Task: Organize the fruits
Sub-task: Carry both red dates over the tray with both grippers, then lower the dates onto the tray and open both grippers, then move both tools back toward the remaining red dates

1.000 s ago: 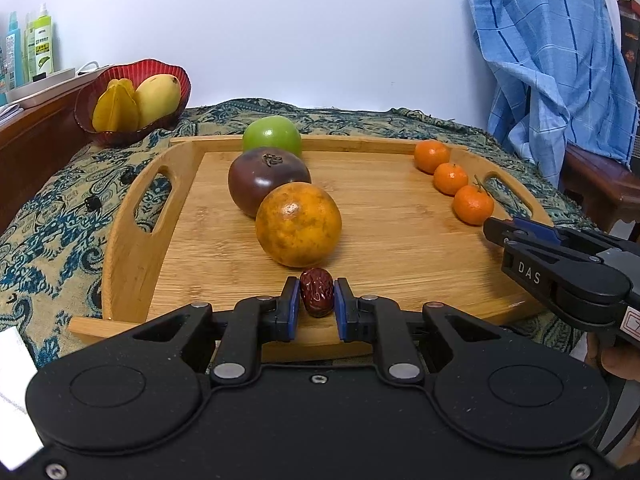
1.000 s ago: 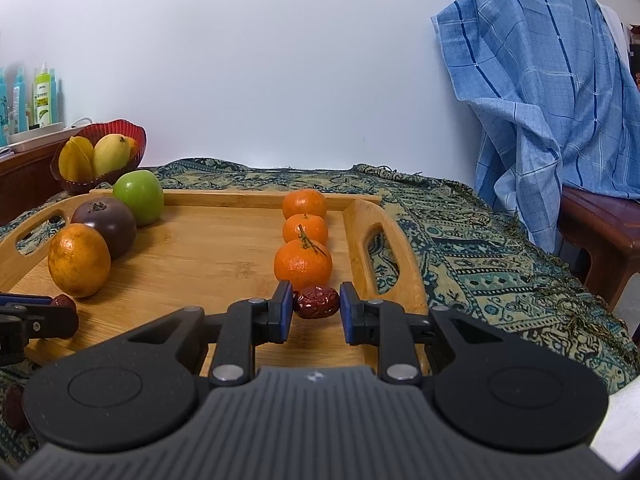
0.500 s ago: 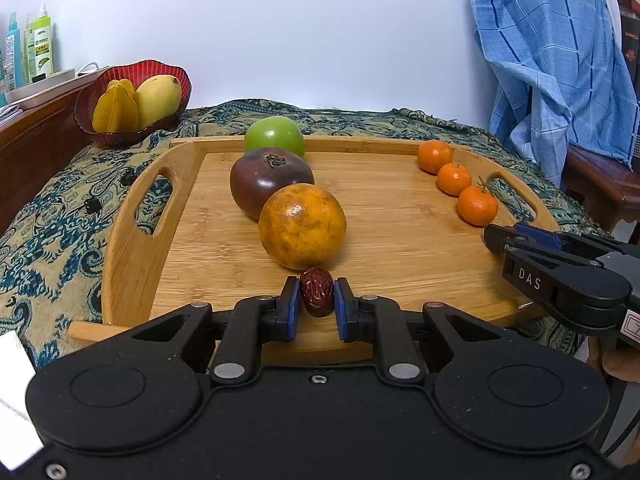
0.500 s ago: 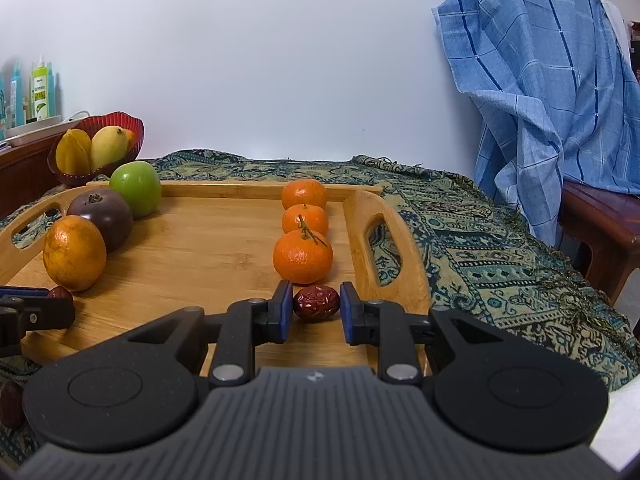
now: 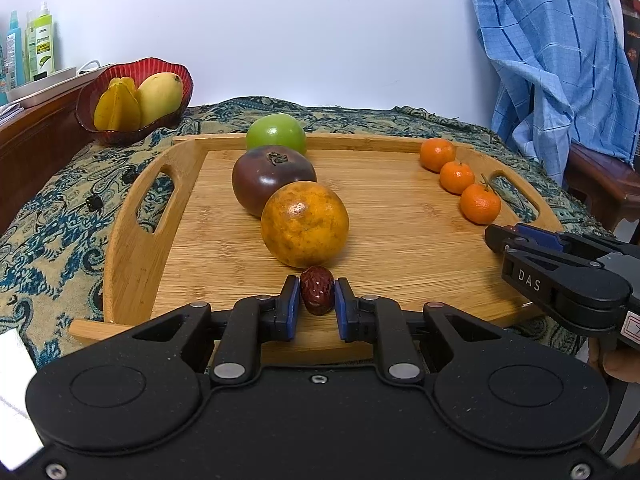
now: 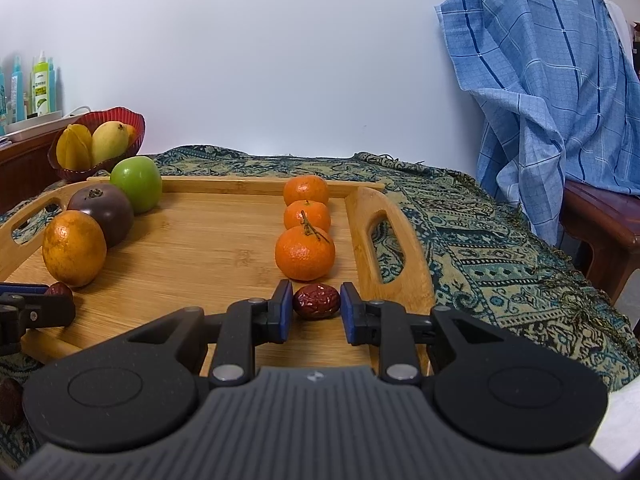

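Note:
My left gripper is shut on a wrinkled red date, low over the front edge of the wooden tray, just in front of a large orange. Behind the orange stand a dark purple fruit and a green apple in a row. My right gripper is at the tray's front right. Its jaws are opening around a second red date, which lies on the tray in front of three mandarins lined up along the right rim. The pads no longer press on it.
A red bowl with a starfruit and a mango stands at the back left on the patterned cloth. Bottles line a shelf at the left. A blue checked cloth hangs over a chair at the right. Another date lies on the cloth by the tray's front left.
The right gripper's date has come down onto the tray and the jaws have parted slightly from it. The left gripper keeps its date and has hardly moved.

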### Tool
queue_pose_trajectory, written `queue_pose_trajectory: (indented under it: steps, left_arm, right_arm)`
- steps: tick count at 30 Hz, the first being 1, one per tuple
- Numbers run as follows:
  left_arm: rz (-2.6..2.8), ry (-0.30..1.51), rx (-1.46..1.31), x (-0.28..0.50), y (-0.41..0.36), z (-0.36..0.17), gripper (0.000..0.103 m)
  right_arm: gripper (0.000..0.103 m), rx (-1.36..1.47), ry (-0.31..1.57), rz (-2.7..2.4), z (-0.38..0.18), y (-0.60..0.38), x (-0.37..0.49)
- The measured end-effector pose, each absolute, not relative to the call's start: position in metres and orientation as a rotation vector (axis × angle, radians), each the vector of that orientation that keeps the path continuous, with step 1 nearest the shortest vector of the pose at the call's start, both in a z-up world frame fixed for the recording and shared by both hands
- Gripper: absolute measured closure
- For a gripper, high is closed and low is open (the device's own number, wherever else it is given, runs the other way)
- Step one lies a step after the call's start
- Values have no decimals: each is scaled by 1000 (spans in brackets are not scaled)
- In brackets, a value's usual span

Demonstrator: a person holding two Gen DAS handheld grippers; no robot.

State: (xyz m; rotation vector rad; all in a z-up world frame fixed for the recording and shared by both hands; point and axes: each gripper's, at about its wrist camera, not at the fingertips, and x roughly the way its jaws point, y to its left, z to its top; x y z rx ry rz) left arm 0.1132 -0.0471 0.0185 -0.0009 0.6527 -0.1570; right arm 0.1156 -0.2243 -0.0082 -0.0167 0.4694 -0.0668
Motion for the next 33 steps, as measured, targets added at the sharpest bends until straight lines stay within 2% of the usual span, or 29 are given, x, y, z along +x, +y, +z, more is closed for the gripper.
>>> queue_pose_trajectory:
  steps: [2, 4, 7, 14, 22, 28, 33]
  left_arm:
    - [-152, 655, -6, 113, -47, 19, 82]
    - [-147, 659, -13, 112, -45, 20, 75]
    - [-139, 657, -10, 109, -43, 21, 68]
    - [-127, 635, -2, 95, -36, 27, 53]
    - [-144, 614, 5, 64, -26, 32, 34]
    - [-177, 613, 19, 42, -24, 28, 23]
    - [-203, 593, 40, 27, -25, 23, 21]
  right_arm:
    - [63, -15, 464, -65, -8, -224, 115]
    - [52, -16, 455, -62, -7, -224, 113]
    - [44, -18, 443, -64, -7, -223, 109]
    - [29, 19, 402, -48, -5, -223, 90]
    - [24, 25, 384, -15, -3, -214, 54]
    - [21, 54, 377, 13, -4, -210, 31]
    - [20, 50, 392, 33, -8, -203, 15]
